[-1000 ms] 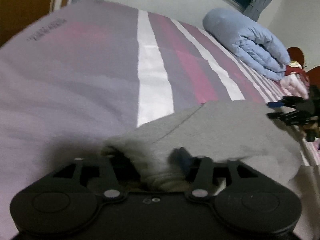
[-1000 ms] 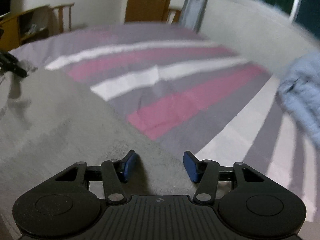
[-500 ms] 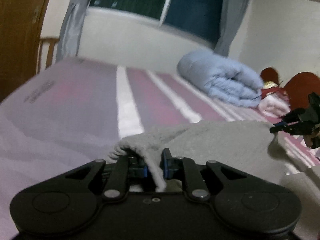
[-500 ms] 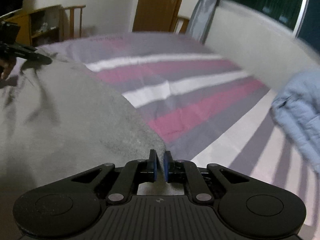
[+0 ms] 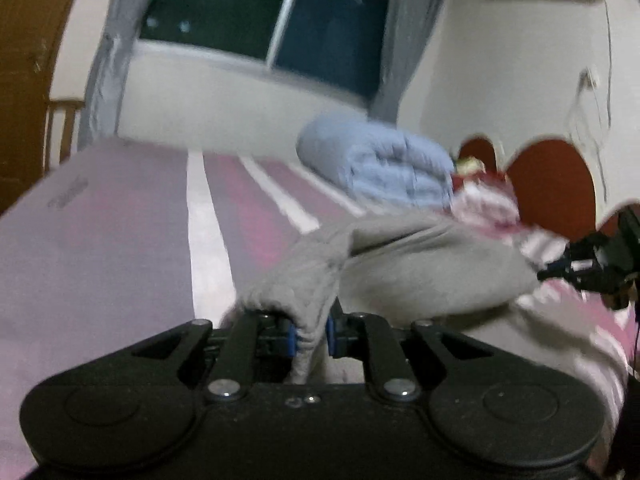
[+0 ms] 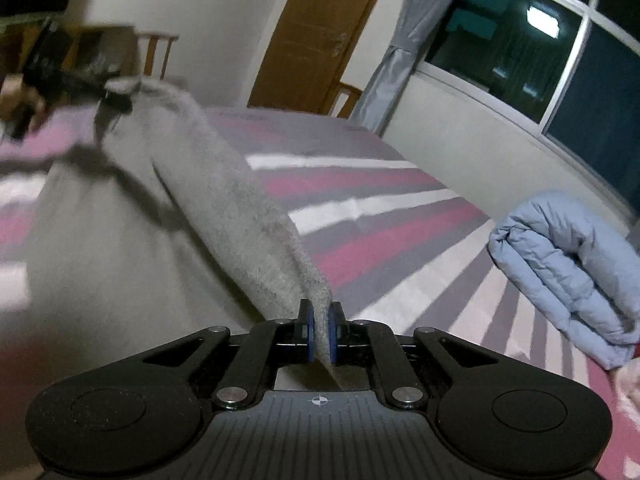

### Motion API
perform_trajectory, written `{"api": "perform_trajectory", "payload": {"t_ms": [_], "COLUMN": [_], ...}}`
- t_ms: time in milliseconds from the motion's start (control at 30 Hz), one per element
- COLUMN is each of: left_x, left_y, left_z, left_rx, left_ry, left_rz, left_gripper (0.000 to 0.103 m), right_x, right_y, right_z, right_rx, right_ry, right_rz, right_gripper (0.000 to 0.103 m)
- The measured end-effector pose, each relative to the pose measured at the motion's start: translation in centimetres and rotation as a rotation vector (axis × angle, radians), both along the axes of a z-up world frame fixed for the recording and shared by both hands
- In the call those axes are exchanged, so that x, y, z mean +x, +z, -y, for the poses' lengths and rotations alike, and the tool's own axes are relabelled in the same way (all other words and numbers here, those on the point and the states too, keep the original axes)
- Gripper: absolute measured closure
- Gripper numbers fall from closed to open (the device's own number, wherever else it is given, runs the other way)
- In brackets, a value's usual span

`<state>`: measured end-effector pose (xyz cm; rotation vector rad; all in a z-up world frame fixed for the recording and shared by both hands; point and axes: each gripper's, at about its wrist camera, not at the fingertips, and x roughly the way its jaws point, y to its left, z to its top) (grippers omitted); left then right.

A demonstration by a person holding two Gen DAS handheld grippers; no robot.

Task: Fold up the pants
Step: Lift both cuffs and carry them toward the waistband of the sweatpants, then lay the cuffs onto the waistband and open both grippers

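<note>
Between left tongs (image 5: 311, 338) pads — bunched hem of grey pants (image 5: 420, 268), clamped tight. Right tongs (image 6: 320, 338) likewise closed on opposite edge. Pants hang stretched between both, lifted off striped bed (image 6: 380, 240), likely to straighten cloth before laying fold. Beyond — rolled blue duvet (image 6: 568, 264) near window wall, clear of work.

Plenty of open striped bedsheet (image 6: 400, 240) ahead of my fingers. Only real blocker is the rolled blue duvet (image 6: 568, 272) off to their right, with the wall (image 6: 460, 128) beyond.
</note>
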<state>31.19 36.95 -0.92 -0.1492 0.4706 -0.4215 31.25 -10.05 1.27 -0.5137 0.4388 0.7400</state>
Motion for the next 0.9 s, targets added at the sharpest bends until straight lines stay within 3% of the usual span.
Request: {"api": "perform_trajectory", "payload": {"t_ms": [100, 200, 267, 400, 467, 533, 667, 800, 900], "left_x": [-2.7, -5.1, -6.7, -9.2, -10.4, -10.8, -10.5, -9.3, -8.7], "left_y": [-2.1, -4.0, -4.6, -4.9, -4.8, -4.4, -4.7, -5.0, -5.2], "left_z": [-0.1, -0.5, -0.9, -0.8, -0.5, -0.2, 0.9, 0.9, 0.3], "left_rx": [0.010, -0.028, -0.068, -0.166, -0.241, -0.307, -0.397, -0.376, -0.403], "left_ry": [0.036, 0.136, 0.221, 0.376, 0.421, 0.454, 0.473, 0.481, 0.498], "left_rz": [-0.092, -0.166, -0.176, -0.191, -0.178, -0.162, -0.177, -0.247, -0.267], "left_gripper": [0.082, 0.078, 0.078, 0.068, 0.062, 0.054, 0.053, 0.055, 0.056], "right_x": [-3.8, -6.6, -7.9, -10.2, -11.1, -11.5, -11.2, -10.0, -8.3], "right_y": [-3.1, -5.1, -5.5, -5.7, -5.7, -5.5, -5.0, -4.7, -5.0], "right_z": [0.7, 2.2, 3.5, 4.9, 5.0, 4.4, 3.1, 2.7, 3.0], "right_rx": [0.004, 0.104, 0.208, 0.393, 0.471, 0.527, 0.606, 0.672, 0.742], "right_ry": [-0.055, -0.166, -0.267, -0.428, -0.470, -0.499, -0.509, -0.535, -0.572], "right_rz": [-0.029, -0.078, -0.118, -0.162, -0.191, -0.208, -0.260, -0.353, -0.439], "right_gripper": [0.093, 0.090, 0.090, 0.089, 0.084, 0.073, 0.069, 0.069, 0.069]}}
